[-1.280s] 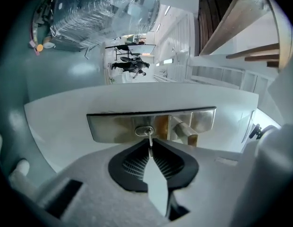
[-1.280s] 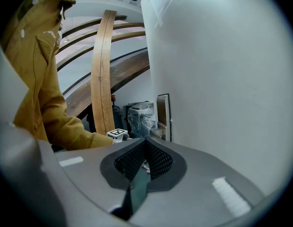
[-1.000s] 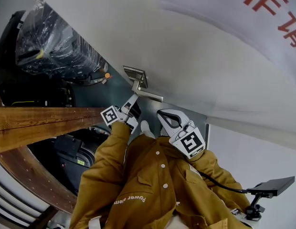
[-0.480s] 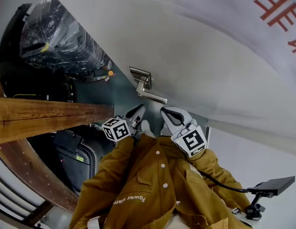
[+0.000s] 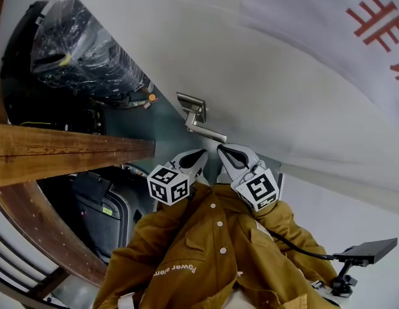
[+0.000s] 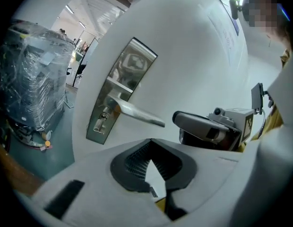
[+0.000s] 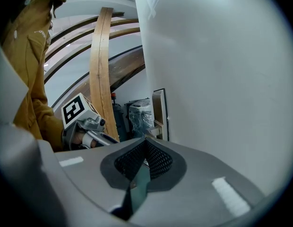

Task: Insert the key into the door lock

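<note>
A white door (image 5: 277, 76) carries a metal lock plate (image 5: 190, 103) with a lever handle (image 5: 209, 132). In the left gripper view the plate (image 6: 119, 86) shows a keyhole (image 6: 101, 122) under the lever (image 6: 137, 111); I can make out no key there. My left gripper (image 5: 201, 153) hangs just below the lever, clear of the door, its jaws shut tip to tip (image 6: 150, 140) with nothing past the tips. My right gripper (image 5: 220, 149) sits beside it, also shut (image 7: 145, 138) and empty-looking. Each gripper shows in the other's view, the right gripper (image 6: 208, 129) and the left gripper (image 7: 82, 122).
A plastic-wrapped load (image 5: 77, 50) stands left of the door past a teal floor strip. A wooden beam (image 5: 64, 153) crosses at left, above a dark case (image 5: 96, 205). A flat device on a stand (image 5: 367, 250) is at lower right. Red characters (image 5: 380, 18) mark the wall at upper right.
My left gripper has drawn back from the lock plate under the lever, down toward my body, and now sits beside the right gripper. The right gripper has barely moved.
</note>
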A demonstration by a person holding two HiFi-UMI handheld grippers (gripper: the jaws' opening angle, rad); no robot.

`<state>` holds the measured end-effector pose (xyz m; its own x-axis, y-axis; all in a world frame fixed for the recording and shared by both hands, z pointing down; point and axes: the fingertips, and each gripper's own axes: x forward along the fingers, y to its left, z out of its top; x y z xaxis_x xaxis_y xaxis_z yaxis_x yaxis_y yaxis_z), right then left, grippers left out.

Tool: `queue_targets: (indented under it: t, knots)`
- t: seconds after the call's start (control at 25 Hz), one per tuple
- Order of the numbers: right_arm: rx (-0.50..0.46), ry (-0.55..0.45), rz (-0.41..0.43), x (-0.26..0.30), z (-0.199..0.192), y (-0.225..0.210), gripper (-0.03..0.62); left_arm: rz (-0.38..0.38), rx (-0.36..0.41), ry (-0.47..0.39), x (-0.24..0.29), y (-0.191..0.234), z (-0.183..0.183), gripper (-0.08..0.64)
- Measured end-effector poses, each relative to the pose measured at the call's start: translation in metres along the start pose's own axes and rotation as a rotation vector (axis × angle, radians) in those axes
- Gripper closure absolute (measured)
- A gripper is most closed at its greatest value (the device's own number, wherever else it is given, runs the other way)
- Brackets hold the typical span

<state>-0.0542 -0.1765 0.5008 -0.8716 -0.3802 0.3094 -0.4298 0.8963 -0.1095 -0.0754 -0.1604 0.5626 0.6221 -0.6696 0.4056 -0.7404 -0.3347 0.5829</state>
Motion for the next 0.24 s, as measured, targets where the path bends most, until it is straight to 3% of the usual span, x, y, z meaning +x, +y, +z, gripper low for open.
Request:
queue_targets:
  t: [0.24]
  knots:
    - [0.021, 0.024, 0.0, 0.0, 0.004, 0.003, 0.588, -0.048, 0.004, 0.042, 0.011, -0.024, -0.008, 0.558]
